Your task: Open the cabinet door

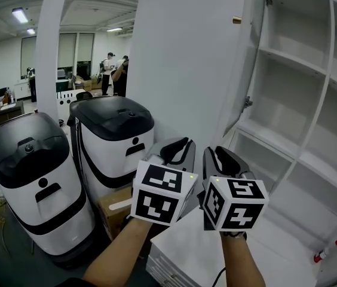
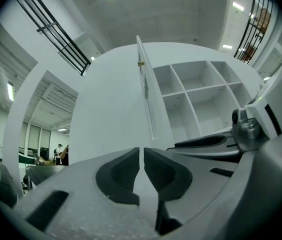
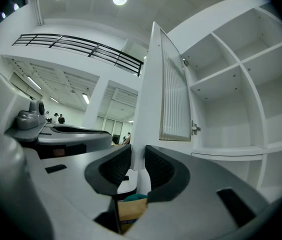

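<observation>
Cabinet door stands open ahead of left tool and right tool.

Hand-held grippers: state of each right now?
Left hand-held gripper: jaws a narrow slit apart, nothing between them.
Right hand-held gripper: jaws open wider, holding nothing.

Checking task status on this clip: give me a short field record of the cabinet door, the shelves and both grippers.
cabinet door: swung open
shelves: exposed behind the open door
left gripper: narrow gap between jaws, nothing between them
right gripper: jaws apart, nothing gripped
contact: neither gripper touches the door
task status: door already open
</observation>
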A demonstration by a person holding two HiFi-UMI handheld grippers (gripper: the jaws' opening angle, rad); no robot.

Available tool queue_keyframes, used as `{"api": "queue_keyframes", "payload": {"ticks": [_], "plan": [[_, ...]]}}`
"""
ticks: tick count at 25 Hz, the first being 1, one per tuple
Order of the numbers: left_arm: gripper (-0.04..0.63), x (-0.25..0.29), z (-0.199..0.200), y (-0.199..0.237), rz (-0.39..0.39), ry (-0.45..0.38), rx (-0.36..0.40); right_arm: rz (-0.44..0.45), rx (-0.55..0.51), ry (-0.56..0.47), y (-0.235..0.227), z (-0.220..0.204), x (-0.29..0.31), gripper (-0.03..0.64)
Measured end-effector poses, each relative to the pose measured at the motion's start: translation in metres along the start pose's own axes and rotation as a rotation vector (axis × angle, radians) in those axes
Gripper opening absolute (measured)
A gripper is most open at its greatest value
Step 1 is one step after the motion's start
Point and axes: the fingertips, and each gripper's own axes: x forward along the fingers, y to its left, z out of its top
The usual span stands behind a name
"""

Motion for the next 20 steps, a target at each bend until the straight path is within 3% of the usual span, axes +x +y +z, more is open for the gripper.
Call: {"api": "queue_keyframes", "payload": {"ticks": [20], "plan": [[0.038, -0.017, -0.025, 0.025, 0.040, 0.051, -0.005, 0.109, 0.047, 0.004, 0.032, 0.002, 0.048, 0.087]]}}
